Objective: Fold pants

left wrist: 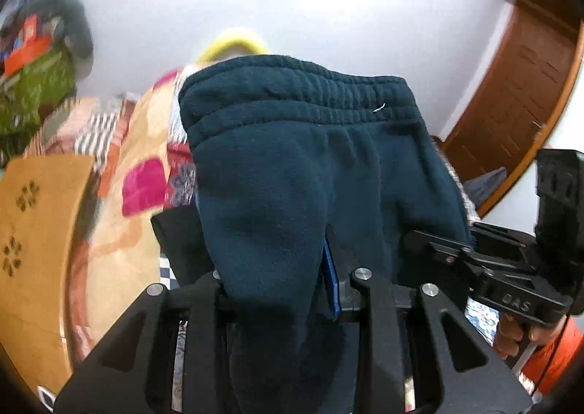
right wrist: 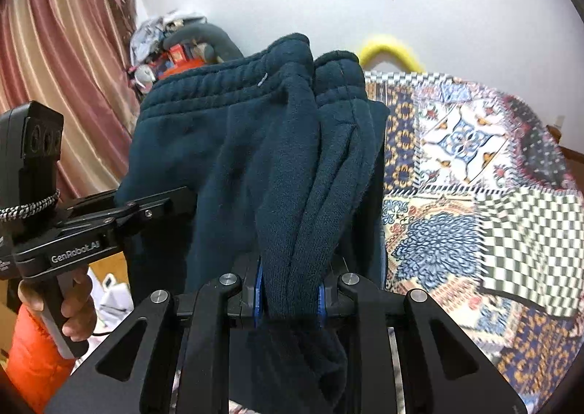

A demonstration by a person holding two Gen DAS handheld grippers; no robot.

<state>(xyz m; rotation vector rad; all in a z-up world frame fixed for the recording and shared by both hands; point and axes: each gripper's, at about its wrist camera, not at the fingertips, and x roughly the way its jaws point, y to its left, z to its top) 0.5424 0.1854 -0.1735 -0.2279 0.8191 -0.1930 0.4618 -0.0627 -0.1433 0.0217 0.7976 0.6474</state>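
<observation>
A patchwork quilt (right wrist: 474,166) spreads to the right. The dark teal fleece pants (left wrist: 303,173), waistband far, hang lifted between both tools. The right gripper (right wrist: 288,295) pinches bunched fabric nearly closed; the left gripper (left wrist: 284,290) is likewise clamped on cloth.

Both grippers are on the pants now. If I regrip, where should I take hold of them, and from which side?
On the dark teal pants, probably take the elastic waistband at its two ends, coming from the sides: it's the thickest, firmest edge. Now the left gripper and right gripper pinch bunched cloth lower down.
</observation>
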